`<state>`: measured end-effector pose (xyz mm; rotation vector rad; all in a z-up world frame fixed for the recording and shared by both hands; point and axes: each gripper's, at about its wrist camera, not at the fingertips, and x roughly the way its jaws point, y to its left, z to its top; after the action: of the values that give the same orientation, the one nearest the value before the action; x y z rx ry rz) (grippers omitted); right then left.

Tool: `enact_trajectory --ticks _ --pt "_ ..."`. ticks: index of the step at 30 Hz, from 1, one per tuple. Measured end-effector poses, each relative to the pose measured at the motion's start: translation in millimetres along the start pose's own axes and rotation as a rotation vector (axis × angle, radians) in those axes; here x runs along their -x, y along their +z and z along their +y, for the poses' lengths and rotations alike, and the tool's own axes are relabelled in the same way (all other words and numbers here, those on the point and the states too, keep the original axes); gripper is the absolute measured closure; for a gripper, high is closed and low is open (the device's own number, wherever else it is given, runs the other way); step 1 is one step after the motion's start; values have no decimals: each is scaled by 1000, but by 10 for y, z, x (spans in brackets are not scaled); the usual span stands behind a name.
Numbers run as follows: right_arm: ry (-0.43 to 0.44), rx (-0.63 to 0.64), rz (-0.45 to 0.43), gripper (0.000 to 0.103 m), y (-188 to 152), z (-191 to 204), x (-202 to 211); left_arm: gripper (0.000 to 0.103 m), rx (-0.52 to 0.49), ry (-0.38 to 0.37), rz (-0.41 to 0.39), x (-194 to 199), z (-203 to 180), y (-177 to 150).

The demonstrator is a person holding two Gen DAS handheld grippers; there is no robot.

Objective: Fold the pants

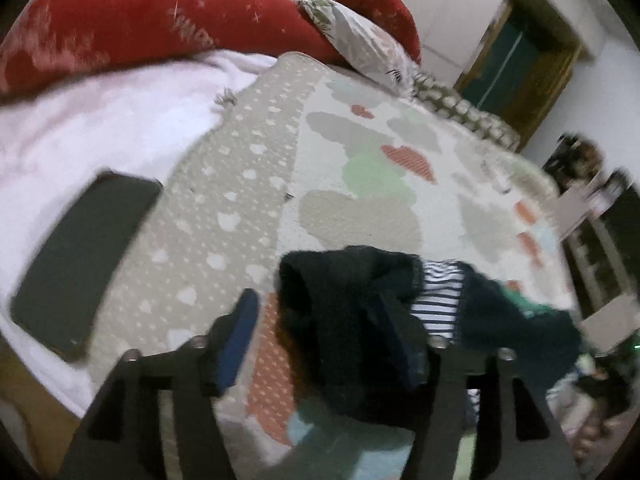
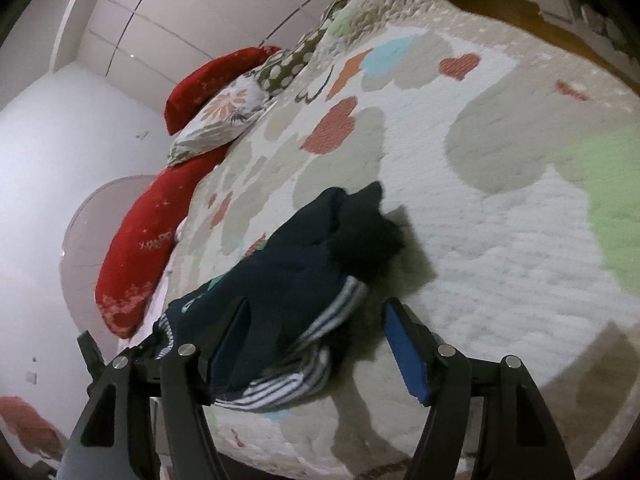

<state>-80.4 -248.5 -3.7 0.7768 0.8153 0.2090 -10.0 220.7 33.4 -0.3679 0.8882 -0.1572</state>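
- Navy fabric, bunched: the pants (image 1: 352,312) sit in a loose heap on the quilt (image 1: 360,208) in the left wrist view, striped waistband lining turned out, near the bed's front edge.
- Your left gripper (image 1: 320,344) has its jaws apart. Cloth lies between them and drapes over the right finger, but I can't see the pads pressing it; blur hides the contact.
- Only this view shows the dark phone (image 1: 84,264) on the white blanket (image 1: 100,128), well apart from the heap, and the doorway beyond the bed.
- Right wrist view: your right gripper (image 2: 316,344) is also spread wide, straddling the waistband end of the pants (image 2: 304,264). Blue pads stand clear of the fabric, nothing clamped.
- This view alone shows the heap's far end, crumpled and casting a shadow on the quilt (image 2: 500,240), plus the red pillows (image 2: 140,248) along the wall side.
- Progress, my read: fold not started. Legs aren't laid out or aligned, no crease visible. You'd need to spread it flat first, then fold.
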Motion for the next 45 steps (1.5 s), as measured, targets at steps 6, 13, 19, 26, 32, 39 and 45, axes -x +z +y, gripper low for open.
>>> enact_trajectory --ticks 6,13,19,26,32,39,45 --pt "-7 55 41 50 107 147 -405 30 -43 -97 123 -371 -334 -140" --pt "-5 114 50 91 356 408 -455 82 -69 -46 90 -393 -658 4" --pt "1 144 -19 91 679 551 -269 80 -110 -17 59 -412 -844 206" --pt "-101 75 59 78 416 114 -459 61 -127 108 110 -514 -690 -189" --pt "-61 -56 -8 61 323 -232 -75 45 -71 140 28 -50 -506 -59" --pt "-125 50 -190 59 384 152 466 45 -91 139 -89 354 -742 15" --pt "50 99 19 59 203 414 -137 44 -209 84 49 -267 -1153 -173"
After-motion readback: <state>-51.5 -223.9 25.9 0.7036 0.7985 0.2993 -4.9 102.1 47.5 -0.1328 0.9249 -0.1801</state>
